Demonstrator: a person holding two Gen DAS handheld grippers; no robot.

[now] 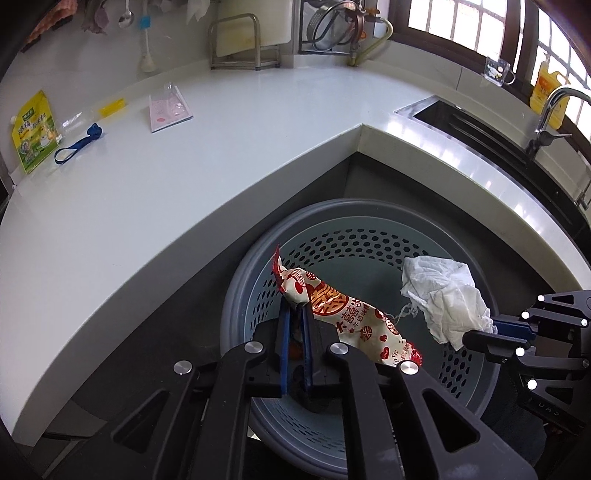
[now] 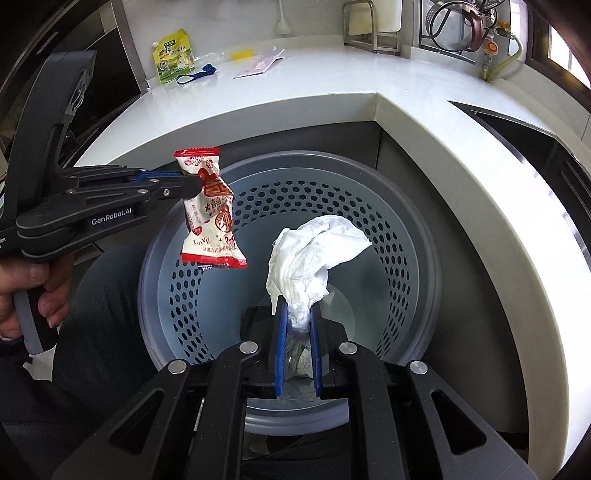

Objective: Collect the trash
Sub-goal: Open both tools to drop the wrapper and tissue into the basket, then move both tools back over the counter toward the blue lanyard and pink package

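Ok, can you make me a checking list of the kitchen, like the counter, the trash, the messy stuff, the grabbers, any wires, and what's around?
Surface: white counter, corner-shaped, mostly bare.
Job's things: red-and-white snack wrapper and crumpled white tissue, both held above the grey perforated bin.
Clutter: green pouch, blue strap, clear plastic bottle, pink packet on the counter.
Grippers: left gripper shut on the wrapper; right gripper shut on the tissue.
Cables: nothing seen.
Surroundings: sink, tap, window.
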